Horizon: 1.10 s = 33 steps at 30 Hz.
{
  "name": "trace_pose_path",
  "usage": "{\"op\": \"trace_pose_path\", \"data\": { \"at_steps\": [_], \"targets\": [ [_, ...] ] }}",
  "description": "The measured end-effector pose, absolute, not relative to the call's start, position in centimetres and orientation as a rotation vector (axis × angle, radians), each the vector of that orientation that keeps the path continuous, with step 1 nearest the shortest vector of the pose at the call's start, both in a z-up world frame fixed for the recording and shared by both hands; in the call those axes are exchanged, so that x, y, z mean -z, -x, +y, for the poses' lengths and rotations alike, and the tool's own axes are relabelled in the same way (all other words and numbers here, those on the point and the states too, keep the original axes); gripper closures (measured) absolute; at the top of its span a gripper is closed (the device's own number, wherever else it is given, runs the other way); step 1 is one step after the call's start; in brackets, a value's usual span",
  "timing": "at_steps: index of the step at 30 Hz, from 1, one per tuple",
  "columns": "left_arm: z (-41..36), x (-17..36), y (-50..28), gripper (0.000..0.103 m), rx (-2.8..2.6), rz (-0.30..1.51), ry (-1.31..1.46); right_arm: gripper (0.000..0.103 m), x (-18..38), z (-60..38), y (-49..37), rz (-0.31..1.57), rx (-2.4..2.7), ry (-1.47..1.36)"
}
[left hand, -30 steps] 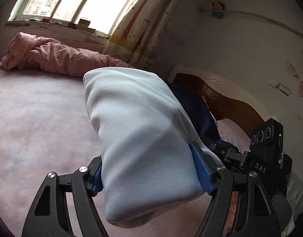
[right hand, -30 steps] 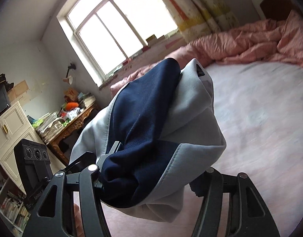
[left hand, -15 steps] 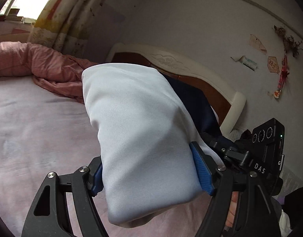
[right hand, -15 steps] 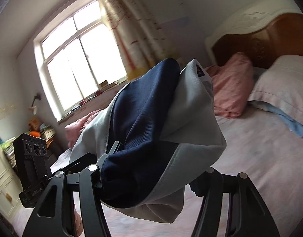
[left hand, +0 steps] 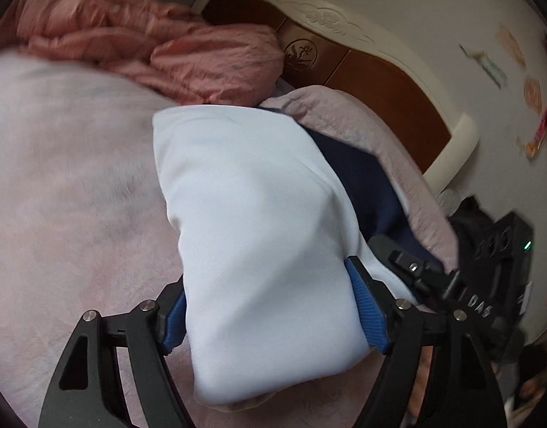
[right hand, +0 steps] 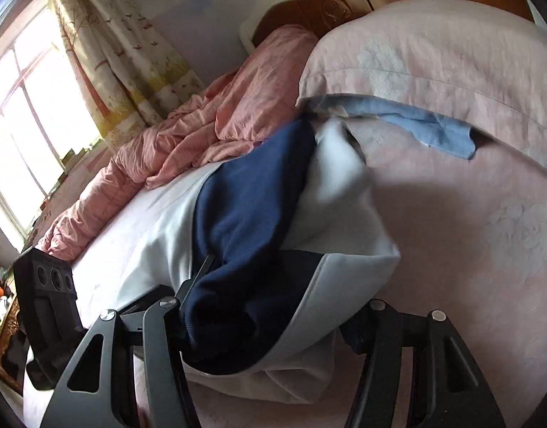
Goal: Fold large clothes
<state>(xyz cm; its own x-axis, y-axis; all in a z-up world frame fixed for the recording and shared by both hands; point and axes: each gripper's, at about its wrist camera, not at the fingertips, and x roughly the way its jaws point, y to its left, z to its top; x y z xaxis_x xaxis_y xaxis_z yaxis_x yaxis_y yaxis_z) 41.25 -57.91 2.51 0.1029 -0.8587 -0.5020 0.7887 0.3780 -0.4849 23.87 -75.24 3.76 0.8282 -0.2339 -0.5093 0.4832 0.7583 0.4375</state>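
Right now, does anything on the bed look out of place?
A light blue cloth is half tucked under the pale pink pillow, its loose end spilling onto the sheet. Otherwise nothing stands out.

We see a bed (right hand: 487,249) under a pale pink sheet, with a rumpled salmon-pink quilt (right hand: 187,142) along its window side. A pale pink pillow (right hand: 433,71) leans on the brown headboard (left hand: 380,82) trimmed in cream. Daylight comes through a window (right hand: 27,114) beside a tree-printed curtain (right hand: 123,60). Paper scraps dot the white wall (left hand: 433,10).
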Motion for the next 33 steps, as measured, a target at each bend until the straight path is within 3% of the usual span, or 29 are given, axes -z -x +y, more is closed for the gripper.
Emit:
{"op": "trace_pose_path", "data": {
  "at_steps": [2, 6, 9, 16, 22, 33],
  "targets": [
    [-58.0, -2.4, -40.8, 0.023, 1.186, 0.803, 0.057, 0.041, -3.4, -75.0, -23.9, 0.466, 0.430, -0.576],
    [-56.5, -3.2, -39.7, 0.005, 1.057, 0.722, 0.005, 0.037, -3.7, -74.1, -23.5, 0.458, 0.418, -0.572],
    [-55.2, -3.8, -38.2, 0.005, 0.984, 0.622, -0.060, 0.033, -4.0, -72.4, -23.5, 0.469, 0.479, -0.467],
    [-49.5, -3.8, -34.5, 0.000, 0.834, 0.458, -0.090, 0.000, -5.1, -67.1, -20.6, 0.410, 0.589, -0.348],
    [-43.3, -5.4, -31.7, 0.000, 0.704, 0.289, -0.011, 0.000, -5.3, -63.8, -16.7, 0.337, 0.586, -0.321],
    [-40.0, -5.5, -31.4, 0.000, 0.629, 0.263, 0.011, 0.000, -6.5, -56.3, -15.4, 0.273, 0.548, -0.052]
  ]
}}
